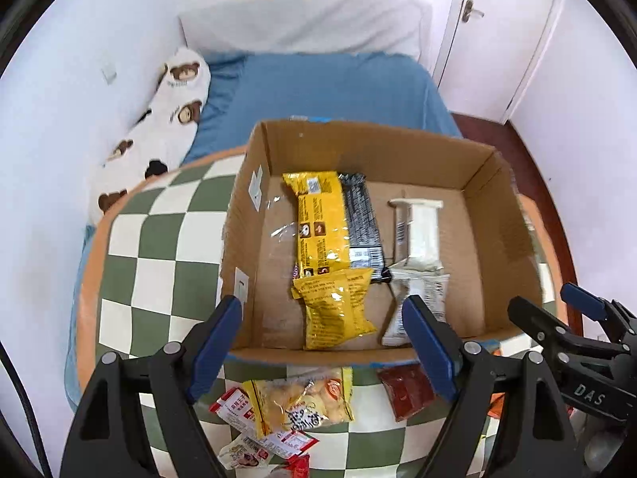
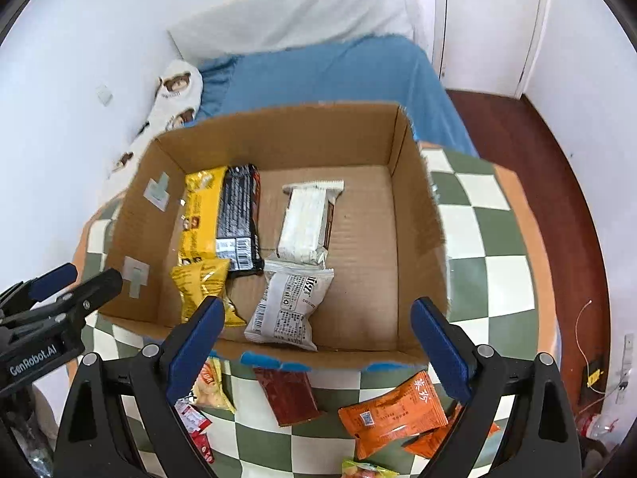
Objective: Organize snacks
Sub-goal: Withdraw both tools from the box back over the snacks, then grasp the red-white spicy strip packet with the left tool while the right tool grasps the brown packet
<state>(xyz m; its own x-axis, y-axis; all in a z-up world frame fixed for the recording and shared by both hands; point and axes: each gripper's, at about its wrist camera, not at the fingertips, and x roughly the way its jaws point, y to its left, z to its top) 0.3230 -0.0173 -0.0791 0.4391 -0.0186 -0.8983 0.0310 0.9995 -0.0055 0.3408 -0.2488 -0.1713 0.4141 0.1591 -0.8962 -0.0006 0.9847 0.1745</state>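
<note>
An open cardboard box (image 1: 378, 151) (image 2: 278, 139) stands on the checked table. Inside lie a long yellow pack (image 1: 320, 223) (image 2: 197, 215), a black bar (image 1: 362, 215) (image 2: 239, 215), a white pack (image 1: 422, 231) (image 2: 304, 223), a small yellow bag (image 1: 336, 306) (image 2: 201, 283) and a small white bag (image 2: 288, 306). My left gripper (image 1: 322, 318) hovers open over the box's near wall, holding nothing. My right gripper (image 2: 318, 310) is open and empty too, above the small white bag. Loose snacks lie in front of the box: a biscuit bag (image 1: 302, 398), a dark red packet (image 2: 288, 396) and orange packets (image 2: 392, 410).
The green-and-white checked table (image 1: 159, 279) (image 2: 497, 239) stands against a bed with a blue sheet (image 1: 330, 87) and a bear-print pillow (image 1: 175, 107). Small red-and-white sachets (image 1: 239, 406) lie at the near left. A dark wooden floor (image 2: 537, 159) and a white door (image 1: 497, 20) are to the right.
</note>
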